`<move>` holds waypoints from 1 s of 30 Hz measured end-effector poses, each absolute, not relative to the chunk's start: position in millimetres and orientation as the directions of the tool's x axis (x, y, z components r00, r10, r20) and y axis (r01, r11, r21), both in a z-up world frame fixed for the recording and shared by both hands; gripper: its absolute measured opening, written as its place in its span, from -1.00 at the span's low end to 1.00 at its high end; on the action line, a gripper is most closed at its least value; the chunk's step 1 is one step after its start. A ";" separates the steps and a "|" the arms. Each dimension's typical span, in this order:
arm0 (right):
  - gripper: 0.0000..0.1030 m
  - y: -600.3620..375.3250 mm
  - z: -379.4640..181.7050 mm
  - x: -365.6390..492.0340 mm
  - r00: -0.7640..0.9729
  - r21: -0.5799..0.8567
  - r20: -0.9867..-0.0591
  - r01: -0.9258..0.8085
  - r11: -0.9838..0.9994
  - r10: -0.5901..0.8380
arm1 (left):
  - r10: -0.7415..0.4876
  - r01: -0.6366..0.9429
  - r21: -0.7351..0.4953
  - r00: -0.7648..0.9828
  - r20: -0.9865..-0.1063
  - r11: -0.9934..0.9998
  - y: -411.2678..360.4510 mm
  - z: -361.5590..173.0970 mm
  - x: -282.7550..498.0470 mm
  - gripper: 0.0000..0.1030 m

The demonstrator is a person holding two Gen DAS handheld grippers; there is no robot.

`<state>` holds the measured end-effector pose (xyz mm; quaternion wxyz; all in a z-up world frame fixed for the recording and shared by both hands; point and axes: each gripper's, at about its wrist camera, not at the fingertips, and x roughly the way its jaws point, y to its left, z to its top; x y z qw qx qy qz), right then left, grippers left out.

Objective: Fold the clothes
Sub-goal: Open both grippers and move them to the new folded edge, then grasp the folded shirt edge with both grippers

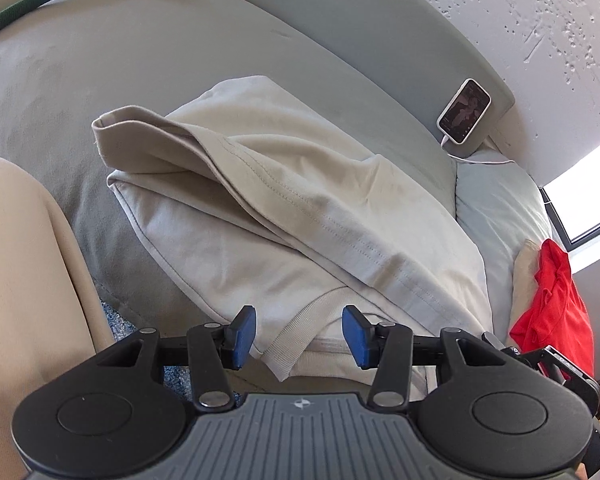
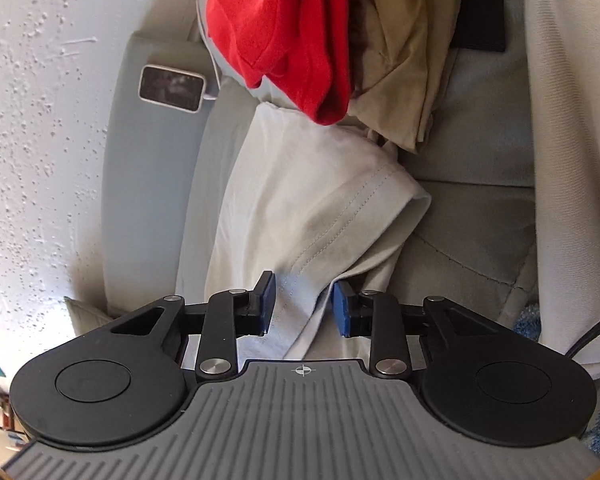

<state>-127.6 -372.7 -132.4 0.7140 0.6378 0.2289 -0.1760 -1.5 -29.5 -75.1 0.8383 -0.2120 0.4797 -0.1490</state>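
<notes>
The left gripper (image 1: 299,336) stands partly open, its blue pads straddling the ribbed collar of the pale beige cotton T-shirt (image 1: 284,208), which lies half folded on the grey couch cushion (image 1: 100,64); neither pad presses the cloth. The right gripper (image 2: 303,304) is likewise part-open around the shirt's hemmed edge, not clamped. A red garment (image 2: 284,28) hangs nearby.

A pale shirt (image 2: 308,184) lies on a grey couch (image 2: 460,216), its hemmed edge between the parted blue pads (image 2: 269,300) of the right gripper (image 2: 304,304) at 6 o'clock. A red garment (image 2: 276,28) hangs at 12 o'clock, a phone (image 2: 171,89) at 10 o'clock.
</notes>
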 end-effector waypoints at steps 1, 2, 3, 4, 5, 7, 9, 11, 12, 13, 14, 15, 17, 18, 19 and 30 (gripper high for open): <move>-0.34 -373.1 -132.2 -126.4 0.836 0.833 -0.547 0.538 0.128 0.047 | -0.454 0.042 -0.502 0.497 -0.739 0.864 -28.2 -75.9 -1.7 -0.10; -0.41 -373.5 -131.8 -125.2 0.838 0.836 -0.543 0.534 0.131 0.052 | -0.455 0.037 -0.507 0.499 -0.738 0.861 -26.9 -76.7 -1.9 -0.09; -0.45 -373.5 -130.5 -125.0 0.839 0.836 -0.542 0.532 0.135 0.049 | -0.452 0.025 -0.509 0.500 -0.739 0.860 -24.8 -77.3 -2.0 -0.09; -0.60 -374.2 -128.9 -125.2 0.839 0.836 -0.541 0.531 0.136 0.048 | -0.452 0.012 -0.516 0.502 -0.738 0.856 -21.4 -78.0 -1.8 -0.09; -0.80 -375.1 -127.3 -126.0 0.839 0.835 -0.543 0.533 0.137 0.045 | -0.457 -0.004 -0.532 0.507 -0.731 0.847 -17.6 -78.7 -1.4 -0.09; -0.86 -377.9 -124.1 -125.9 0.833 0.830 -0.551 0.541 0.139 0.045 | -0.483 -0.070 -0.603 0.530 -0.697 0.795 -4.1 -80.7 0.7 -0.09; -0.87 -379.8 -121.4 -126.2 0.825 0.821 -0.563 0.552 0.148 0.046 | -0.511 -0.134 -0.676 0.553 -0.658 0.725 8.5 -82.5 7.5 -0.09; -0.87 -380.6 -119.7 -125.1 0.821 0.816 -0.569 0.556 0.157 0.050 | -0.515 -0.186 -0.716 0.577 -0.634 0.673 18.4 -83.9 15.4 -0.09; -0.87 -380.8 -119.6 -124.5 0.819 0.815 -0.571 0.557 0.161 0.054 | -0.501 -0.214 -0.718 0.587 -0.637 0.662 22.9 -84.5 19.0 -0.09; -0.87 -381.1 -119.8 -124.0 0.820 0.816 -0.570 0.556 0.159 0.059 | -0.490 -0.239 -0.720 0.593 -0.639 0.651 26.6 -84.9 20.8 -0.09; -0.87 -381.4 -120.2 -123.4 0.820 0.817 -0.569 0.555 0.158 0.064 | -0.479 -0.263 -0.722 0.599 -0.642 0.640 30.2 -85.4 22.4 -0.09; -0.87 -381.5 -121.0 -122.6 0.819 0.818 -0.569 0.554 0.156 0.073 | -0.480 -0.281 -0.737 0.609 -0.632 0.615 34.7 -85.2 22.7 -0.09; -0.87 -382.1 -121.9 -122.9 0.817 0.816 -0.572 0.558 0.151 0.075 | -0.482 -0.292 -0.756 0.624 -0.614 0.586 40.7 -83.7 22.6 -0.09; -0.87 -382.6 -122.3 -122.5 0.817 0.817 -0.571 0.557 0.150 0.078 | -0.475 -0.292 -0.757 0.633 -0.611 0.585 42.5 -82.0 22.0 -0.09; -0.87 -383.0 -122.4 -122.4 0.815 0.815 -0.574 0.559 0.151 0.078 | -0.467 -0.290 -0.756 0.641 -0.609 0.587 44.0 -80.4 21.1 -0.11; -0.87 -383.8 -124.8 -122.3 0.809 0.811 -0.580 0.563 0.157 0.093 | -0.470 -0.284 -0.786 0.673 -0.571 0.549 44.7 -82.2 21.3 -0.40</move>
